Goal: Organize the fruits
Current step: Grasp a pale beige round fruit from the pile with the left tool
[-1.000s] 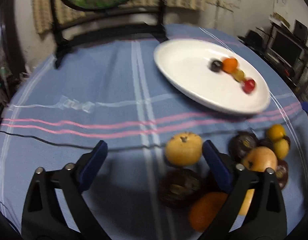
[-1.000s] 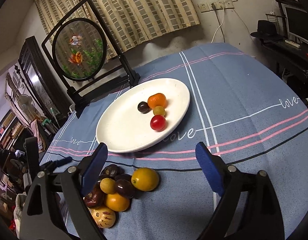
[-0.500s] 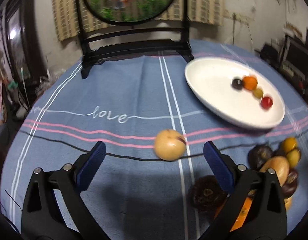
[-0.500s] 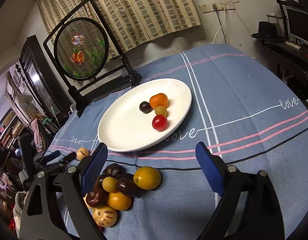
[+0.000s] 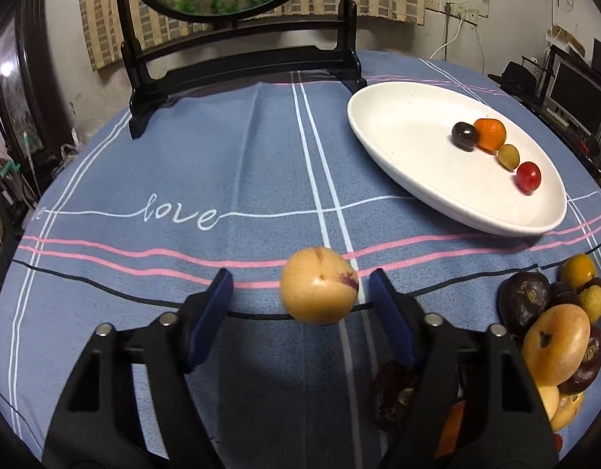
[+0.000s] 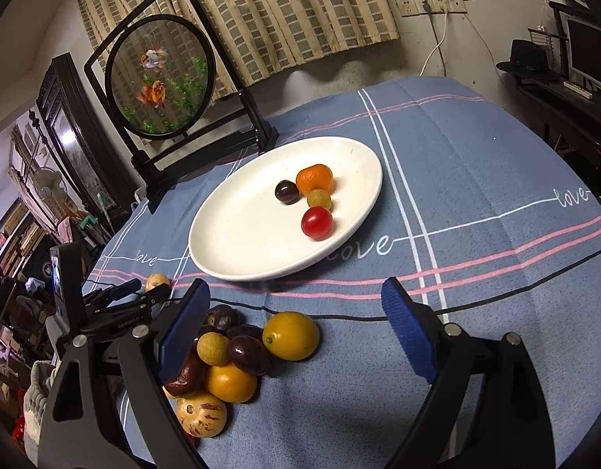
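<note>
We see the left claw closing its 2 blue ribbed pads around a round, smooth yellow fruit with a purple blotch; the right pad sits just beside the skin, the left pad is well apart from it, so nothing is pinched yet. That fruit sits on the blue woven cloth of the tabletop, right on the pink stripes, apart from the heap. To its right lies the pile of fruits: wrinkled dark ones, glossy yellow and orange rounds, a cream one streaked purple. The right claw hangs wide apart above the cloth, gripping nothing, its left pad over the pile's edge. Beyond, the oval white plate, smooth and shallow-rimmed, carries 4 small fruits in a cluster toward one end, leaving most of it bare. We note a black framed round screen at the far edge, and open cloth left of the plate.
</note>
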